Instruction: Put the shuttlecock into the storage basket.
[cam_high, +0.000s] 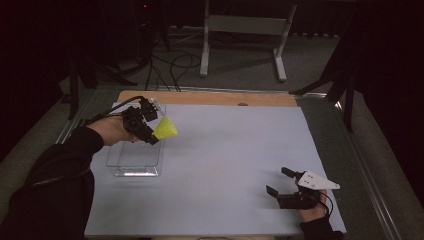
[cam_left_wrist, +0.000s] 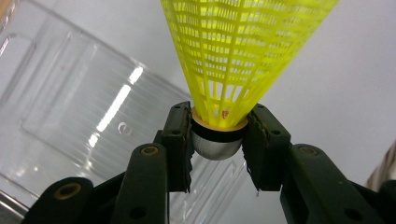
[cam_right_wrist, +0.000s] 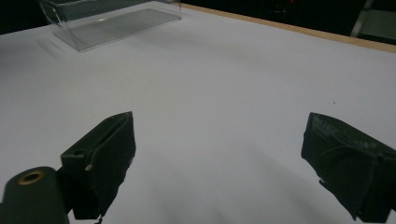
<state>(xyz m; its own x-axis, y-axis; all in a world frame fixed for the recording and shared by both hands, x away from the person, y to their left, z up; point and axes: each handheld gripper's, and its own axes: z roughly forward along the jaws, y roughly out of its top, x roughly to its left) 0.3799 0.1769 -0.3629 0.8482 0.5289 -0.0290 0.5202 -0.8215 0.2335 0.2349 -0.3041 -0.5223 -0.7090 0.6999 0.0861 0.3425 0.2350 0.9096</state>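
Shuttlecock (cam_left_wrist: 247, 51), one, pinched by its cork base above one clear plastic box (cam_high: 134, 159).

The left gripper (cam_left_wrist: 218, 140) clamps both pads on the yellow shuttlecock's rounded base, over the box's right edge. The right gripper (cam_high: 279, 181) rests on the white table (cam_high: 225, 150), jaws spread wide with nothing between them.

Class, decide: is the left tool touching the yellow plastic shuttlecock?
Touching. The left gripper view shows the left tool with both pads pressed against the yellow plastic shuttlecock at its rounded base.
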